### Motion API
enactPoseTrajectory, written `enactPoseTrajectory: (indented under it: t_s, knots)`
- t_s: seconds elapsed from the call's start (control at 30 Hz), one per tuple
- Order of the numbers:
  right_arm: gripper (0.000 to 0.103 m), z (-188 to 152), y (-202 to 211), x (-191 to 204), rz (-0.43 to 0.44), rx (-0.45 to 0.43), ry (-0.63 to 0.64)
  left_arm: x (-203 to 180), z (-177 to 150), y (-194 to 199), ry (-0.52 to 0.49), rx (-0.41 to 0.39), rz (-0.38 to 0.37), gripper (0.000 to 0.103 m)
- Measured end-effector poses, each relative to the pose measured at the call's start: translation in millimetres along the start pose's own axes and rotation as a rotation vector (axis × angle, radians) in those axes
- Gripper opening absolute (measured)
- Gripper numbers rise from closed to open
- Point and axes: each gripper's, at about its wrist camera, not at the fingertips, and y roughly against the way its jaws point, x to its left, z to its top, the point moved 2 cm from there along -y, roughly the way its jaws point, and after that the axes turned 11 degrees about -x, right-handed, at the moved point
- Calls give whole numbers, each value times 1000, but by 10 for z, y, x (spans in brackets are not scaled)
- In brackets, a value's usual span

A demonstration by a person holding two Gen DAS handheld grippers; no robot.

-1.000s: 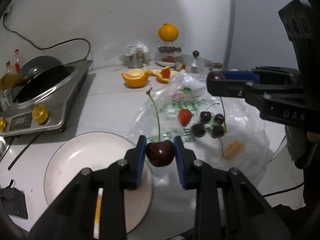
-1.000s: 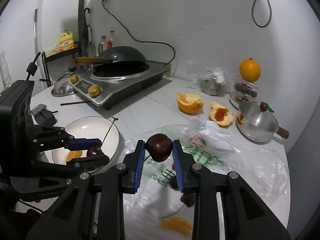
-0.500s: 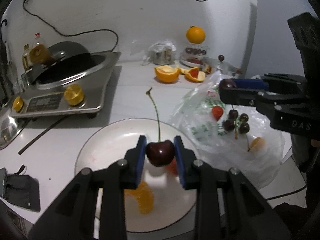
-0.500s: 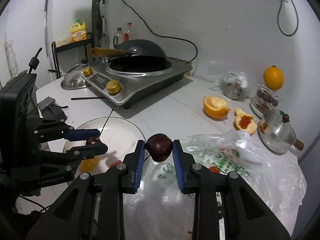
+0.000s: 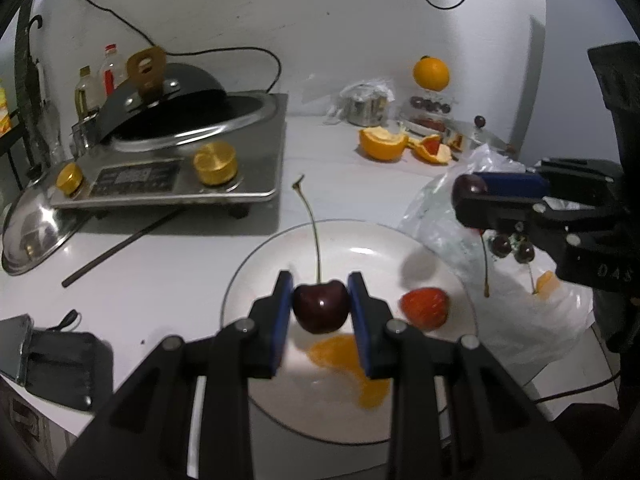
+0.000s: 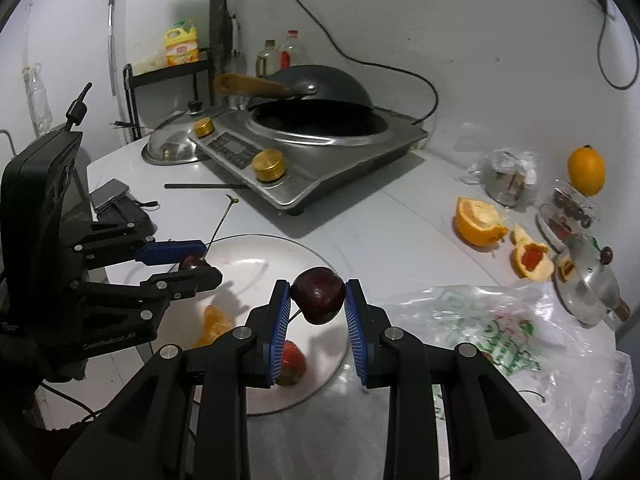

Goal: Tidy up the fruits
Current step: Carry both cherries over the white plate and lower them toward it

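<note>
Two cherries are in hand, one per gripper. The left gripper [image 5: 320, 306] has its jaws closed narrowly on a dark stemmed cherry [image 5: 320, 311], the long stem standing up out of the pads. The right gripper [image 6: 318, 300] likewise has its jaws clamped on a second cherry [image 6: 319, 300], its stem trailing down out of sight.

Taking the white plate [image 5: 280, 252] as the landmark: the stemmed cherry hangs above the plate's middle, and the second cherry hangs over the plate's edge on the side toward the plastic bag [image 5: 528, 320]. On the plate lie a strawberry [image 5: 424, 307] and an orange segment [image 5: 352, 364], both just below and beside the left jaws. Beyond the plate's right edge the bag still holds a few loose cherries [image 5: 512, 249] and another orange piece [image 5: 546, 282]. Behind the plate stands the induction cooker [image 5: 168, 168] with its wok; further back on the bench [image 5: 360, 192] are orange halves [image 5: 384, 145].

Judging from this, the step in hand is setting both cherries down on the plate. The risks: a round cherry let go from this height may roll off the shallow rim onto the bench; the two grippers are near each other and could knock together while lowering; squeezing harder could bruise the soft fruit; and the tall stem could catch on the right gripper.
</note>
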Motion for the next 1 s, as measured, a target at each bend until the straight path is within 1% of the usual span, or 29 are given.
enactPoseTrajectory:
  t_s: [0.2, 0.43, 0.67, 0.9, 1.0]
  knots:
    - [30, -38, -171, 175, 37, 32, 9, 133, -104, 2, 18, 19, 16, 29]
    - [30, -154, -338, 339, 63, 75, 12, 199, -241, 18, 32, 38, 10, 29]
    - [30, -303, -471, 429, 63, 126, 16, 200, -338, 14, 45, 43, -6, 29]
    - [30, -352, -520, 466, 63, 147, 3, 209, -396, 20, 53, 54, -12, 30]
    - [32, -364, -514, 459, 54, 149, -1, 203, -398, 20, 58, 57, -7, 31]
